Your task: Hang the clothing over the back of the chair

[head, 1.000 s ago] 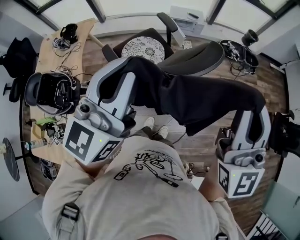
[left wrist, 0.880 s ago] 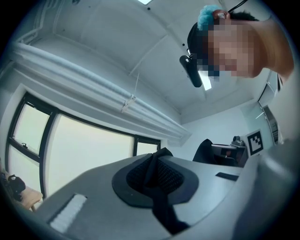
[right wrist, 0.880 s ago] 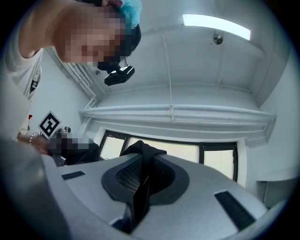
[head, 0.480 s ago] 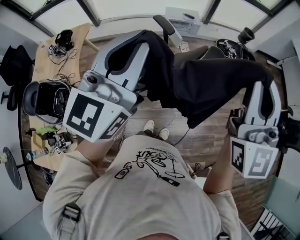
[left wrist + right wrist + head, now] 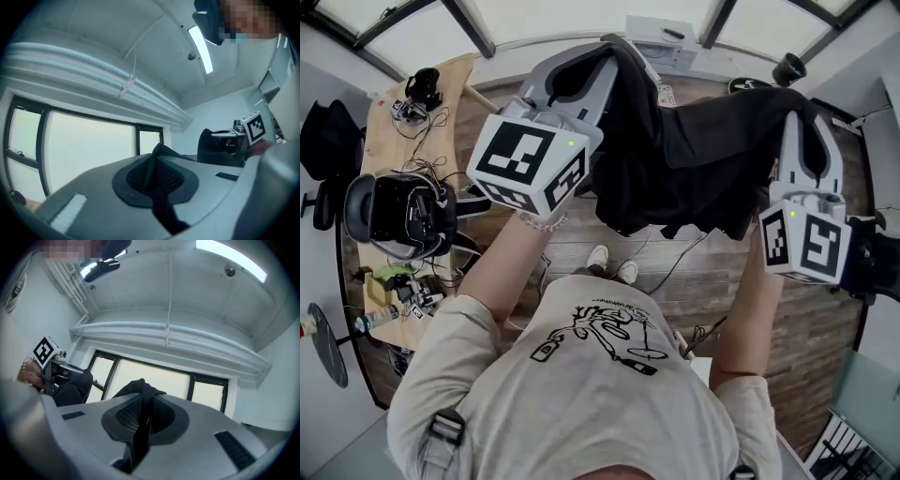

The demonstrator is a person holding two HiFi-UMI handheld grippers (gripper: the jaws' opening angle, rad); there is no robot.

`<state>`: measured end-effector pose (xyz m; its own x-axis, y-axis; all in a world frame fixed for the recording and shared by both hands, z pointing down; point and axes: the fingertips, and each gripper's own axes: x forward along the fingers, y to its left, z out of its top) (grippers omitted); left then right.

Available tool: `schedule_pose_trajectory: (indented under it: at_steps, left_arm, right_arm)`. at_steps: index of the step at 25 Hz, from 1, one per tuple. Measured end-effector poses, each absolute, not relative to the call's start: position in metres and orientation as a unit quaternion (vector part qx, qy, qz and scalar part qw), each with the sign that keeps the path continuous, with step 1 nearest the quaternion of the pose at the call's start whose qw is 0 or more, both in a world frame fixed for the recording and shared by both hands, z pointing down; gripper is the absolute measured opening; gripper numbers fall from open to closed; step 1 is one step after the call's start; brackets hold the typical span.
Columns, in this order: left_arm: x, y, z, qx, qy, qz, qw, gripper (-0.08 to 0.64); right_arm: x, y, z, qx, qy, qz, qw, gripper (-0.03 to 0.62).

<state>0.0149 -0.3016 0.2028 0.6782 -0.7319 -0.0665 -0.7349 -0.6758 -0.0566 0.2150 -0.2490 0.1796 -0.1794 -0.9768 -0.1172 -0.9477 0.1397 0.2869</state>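
Note:
A black garment hangs stretched between my two grippers, held out in front of me. My left gripper is shut on its left edge, and in the left gripper view a fold of the cloth is pinched between the jaws. The right gripper is shut on the other edge, with cloth clamped in its jaws. Each gripper view shows the opposite gripper with cloth draped over it. The chair lies almost wholly hidden under the garment.
A wooden desk at the left carries a black headset, cables and small gear. A white box sits by the window at the top. My shoes stand on the wooden floor. Dark equipment is at the right edge.
Both grippers have carried the garment forward, upward in the head view. The chair seat and backrest that showed earlier are now covered by the cloth.

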Motion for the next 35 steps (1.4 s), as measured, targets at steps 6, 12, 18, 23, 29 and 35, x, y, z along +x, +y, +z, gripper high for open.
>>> schedule_pose_trajectory:
  at_steps: [6, 12, 18, 23, 29, 35]
  left_arm:
    - [0.037, -0.357, 0.281, -0.91, 0.409, -0.068, 0.005, 0.006]
    - [0.051, -0.399, 0.353, -0.901, 0.406, -0.151, -0.022, 0.006]
    - [0.061, -0.416, 0.414, -0.894, 0.389, -0.218, -0.05, 0.006]
    - [0.075, -0.407, 0.464, -0.895, 0.347, -0.27, -0.07, 0.007]
    - [0.085, -0.389, 0.501, -0.898, 0.303, -0.302, -0.1, 0.071]
    - [0.09, -0.375, 0.517, -0.898, 0.278, -0.319, -0.121, 0.143]
  right_arm:
    - [0.227, -0.298, 0.236, 0.642, -0.752, -0.108, 0.1, 0.009]
    - [0.239, -0.346, 0.275, 0.616, -0.771, -0.069, 0.146, 0.009]
    - [0.248, -0.379, 0.314, 0.594, -0.779, -0.038, 0.198, 0.011]
    - [0.259, -0.392, 0.358, 0.583, -0.776, 0.002, 0.243, 0.011]
    - [0.273, -0.394, 0.379, 0.572, -0.788, 0.081, 0.215, 0.012]
    - [0.289, -0.39, 0.381, 0.577, -0.79, 0.162, 0.132, 0.17]
